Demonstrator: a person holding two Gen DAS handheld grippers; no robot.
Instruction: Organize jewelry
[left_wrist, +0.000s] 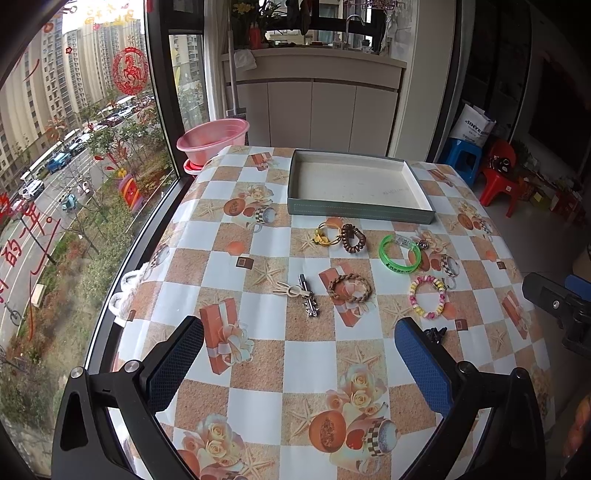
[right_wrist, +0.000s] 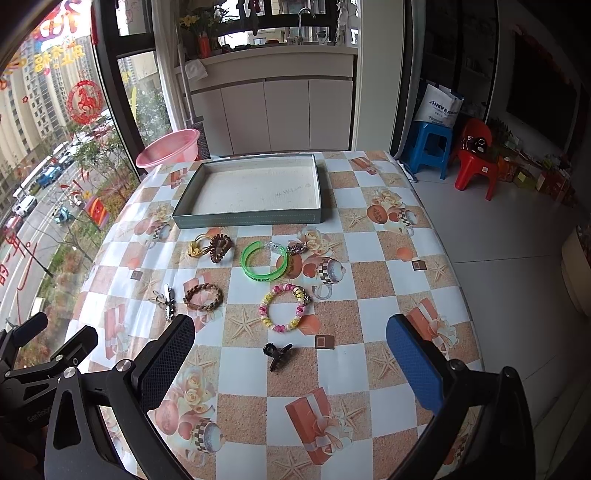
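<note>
An empty grey-green tray sits at the table's far side. In front of it lie a yellow hair tie, a brown coil tie, a green bangle, a braided brown bracelet, a beaded bracelet, a beige clip with a silver clip, and a black claw clip. My left gripper and right gripper are open, empty, above the near table.
A checkered tablecloth covers the table. A pink basin stands past the far left corner by the window. Blue and red stools stand on the floor to the right. White cabinets lie behind.
</note>
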